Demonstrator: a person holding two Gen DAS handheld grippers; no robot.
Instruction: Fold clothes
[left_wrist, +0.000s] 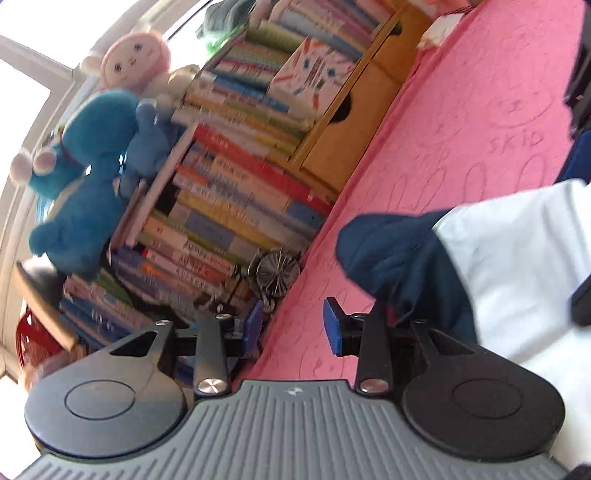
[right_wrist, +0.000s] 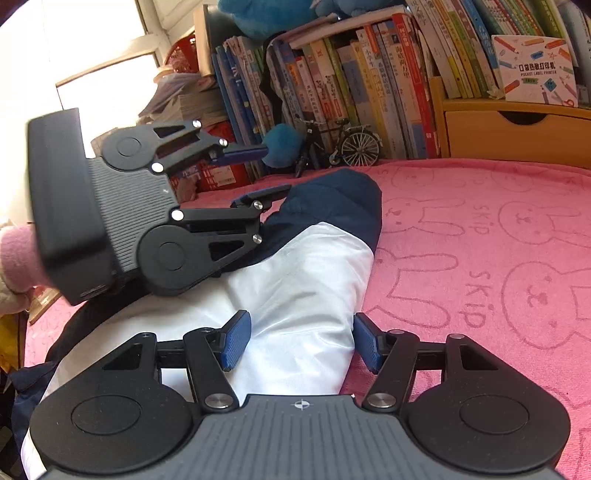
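the right gripper (right_wrist: 301, 341) stands wide, its blue pads either side of the white sleeve (right_wrist: 295, 295) without pressing it. the white and navy garment lies on the pink towel (right_wrist: 480, 258) covering the desk. further on, the left gripper (right_wrist: 258, 171) is partly parted and empty over the navy cuff (right_wrist: 343, 199). books (right_wrist: 369, 92) stand behind.

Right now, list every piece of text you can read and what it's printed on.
"SKIP": on the pink bunny-print blanket, repeated beside the rabbits.
"POCKET LABEL PRINTER": on the white box on the wooden shelf, under a line of Chinese characters.
Book spines: Chinese titles, too small to read reliably.
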